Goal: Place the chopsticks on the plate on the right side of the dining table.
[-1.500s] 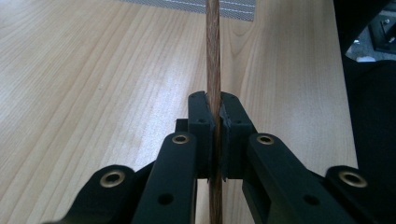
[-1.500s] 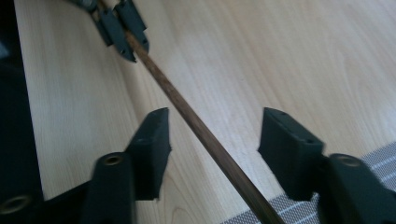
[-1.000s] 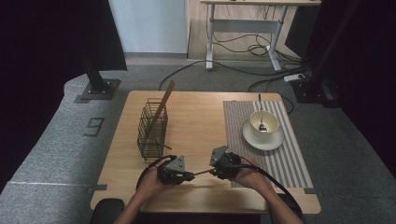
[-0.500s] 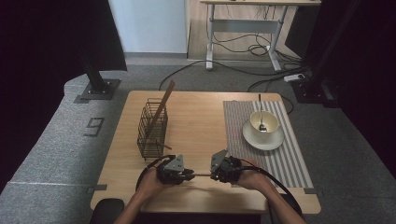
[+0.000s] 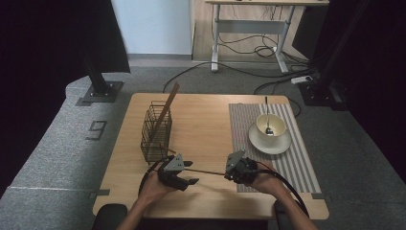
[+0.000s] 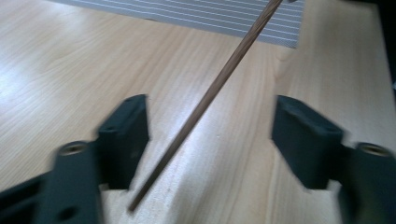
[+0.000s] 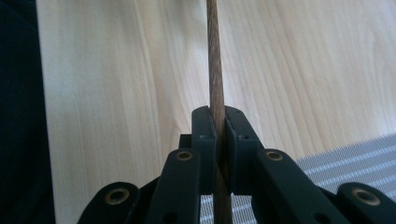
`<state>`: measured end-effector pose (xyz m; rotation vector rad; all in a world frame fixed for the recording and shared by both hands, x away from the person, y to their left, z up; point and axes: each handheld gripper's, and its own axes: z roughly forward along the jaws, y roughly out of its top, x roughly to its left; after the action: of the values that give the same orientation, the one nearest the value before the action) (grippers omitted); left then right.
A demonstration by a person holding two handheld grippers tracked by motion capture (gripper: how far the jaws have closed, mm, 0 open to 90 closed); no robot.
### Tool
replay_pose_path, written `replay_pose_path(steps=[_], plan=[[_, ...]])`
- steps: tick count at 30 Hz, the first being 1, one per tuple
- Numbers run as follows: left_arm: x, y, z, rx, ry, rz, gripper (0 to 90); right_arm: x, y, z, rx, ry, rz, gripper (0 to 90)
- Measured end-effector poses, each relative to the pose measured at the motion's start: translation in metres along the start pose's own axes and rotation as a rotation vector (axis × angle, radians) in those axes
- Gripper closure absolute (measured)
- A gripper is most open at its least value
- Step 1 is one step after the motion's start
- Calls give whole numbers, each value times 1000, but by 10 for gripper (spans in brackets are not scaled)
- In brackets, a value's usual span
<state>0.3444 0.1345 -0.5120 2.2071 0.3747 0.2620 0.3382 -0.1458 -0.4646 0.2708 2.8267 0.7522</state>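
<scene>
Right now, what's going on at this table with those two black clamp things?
A person holds a gripper in each hand. The right gripper has its jaws shut on a thin wooden chopstick, which reaches across to the left gripper, whose jaws stand open on either side of it. Farther back on the table are a wire basket with another stick, and a bowl on a striped mat.

A person's hands held two tongs over the near edge of a wooden counter (image 5: 206, 120). The left tongs (image 5: 187, 172) stood with jaws apart around one end of a thin wooden stick (image 5: 206, 171); the right tongs (image 5: 229, 171) met its other end. A wire basket (image 5: 155, 132) held a second stick. On a striped mat (image 5: 242, 124), a cup (image 5: 270, 125) with a spoon (image 5: 267, 117) sat on a saucer (image 5: 270, 143).
</scene>
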Motion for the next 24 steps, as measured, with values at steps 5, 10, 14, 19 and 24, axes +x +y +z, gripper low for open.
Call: replay_pose_path(steps=[5, 10, 14, 19, 24], plan=[[-1, -1, 1, 1, 44, -15, 136, -4, -12, -7, -2, -25, 46, 832], [1, -3, 0, -8, 68, -48, 39, -10, -24, -12, 1, -54, 88, 831], [2, -5, 2, -13, 63, -67, 0, -14, -29, -16, -2, -75, 117, 832], [0, -9, 11, 26, 45, -63, 0, -22, -35, -23, -18, -105, 162, 832], [0, -16, 21, 89, 30, -59, 0, -32, -47, -30, -23, -142, 219, 832]])
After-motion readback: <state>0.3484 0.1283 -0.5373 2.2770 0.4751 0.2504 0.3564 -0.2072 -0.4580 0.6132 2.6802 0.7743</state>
